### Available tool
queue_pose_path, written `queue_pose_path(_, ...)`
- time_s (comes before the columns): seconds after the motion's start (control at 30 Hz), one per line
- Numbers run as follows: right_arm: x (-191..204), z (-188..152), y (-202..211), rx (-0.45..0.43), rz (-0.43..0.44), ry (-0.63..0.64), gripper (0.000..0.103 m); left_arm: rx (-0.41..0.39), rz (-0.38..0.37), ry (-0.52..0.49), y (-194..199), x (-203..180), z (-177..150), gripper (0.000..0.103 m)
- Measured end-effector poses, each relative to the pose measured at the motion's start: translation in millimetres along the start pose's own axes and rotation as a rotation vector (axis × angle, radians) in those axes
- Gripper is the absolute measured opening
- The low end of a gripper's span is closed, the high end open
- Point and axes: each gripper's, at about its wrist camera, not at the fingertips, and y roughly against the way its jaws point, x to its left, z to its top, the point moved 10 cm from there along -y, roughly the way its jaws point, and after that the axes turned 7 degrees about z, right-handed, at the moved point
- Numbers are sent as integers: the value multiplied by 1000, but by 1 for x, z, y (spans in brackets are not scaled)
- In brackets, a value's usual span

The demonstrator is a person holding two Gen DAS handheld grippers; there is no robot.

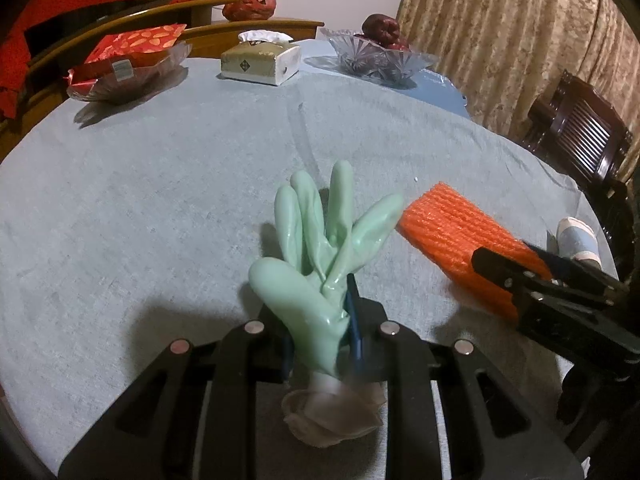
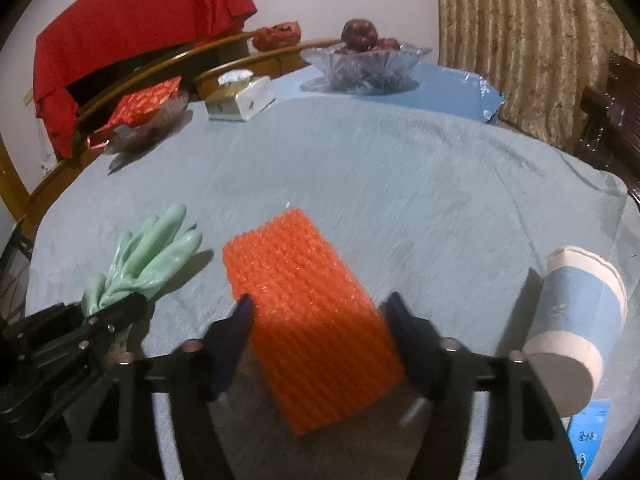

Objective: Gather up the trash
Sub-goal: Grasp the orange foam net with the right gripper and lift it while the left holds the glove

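Note:
A pale green rubber glove (image 1: 316, 232) stands up from my left gripper (image 1: 320, 320), which is shut on its wrist part; the crumpled cuff hangs below the jaws. The same glove (image 2: 148, 256) and the left gripper (image 2: 116, 312) show at the left of the right wrist view. An orange foam net sleeve (image 2: 304, 280) lies lengthwise between the fingers of my right gripper (image 2: 318, 308), with a blue pad against each long edge. In the left wrist view the right gripper (image 1: 506, 252) holds the near end of that orange sleeve (image 1: 452, 224).
A blue and white paper cup (image 2: 576, 320) lies on its side at the right on the grey tablecloth (image 2: 400, 184). At the far side stand a tissue box (image 1: 260, 60), a glass fruit bowl (image 1: 372, 56) and a glass dish of red packets (image 1: 124, 68). A dark chair (image 1: 580, 132) is right.

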Motion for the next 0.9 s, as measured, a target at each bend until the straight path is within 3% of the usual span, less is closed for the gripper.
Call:
queue_pose_path(0.23,9,-5,10,-12,17,24,14,-1,2,-4,2,-1,-1,21)
queue_pose_path(0.27,9,-5,12,-13,19,21,13,-1,1,-5,4,-2,-1,21)
queue_pose_path(0.6,16,-1,53,-80,46,3,12,-32,-24,-14,31,-17,2,21)
queue_pose_path(0.9,4,0,105,-159,3,-21,12,-84,-61,-48,72,-50,6,21)
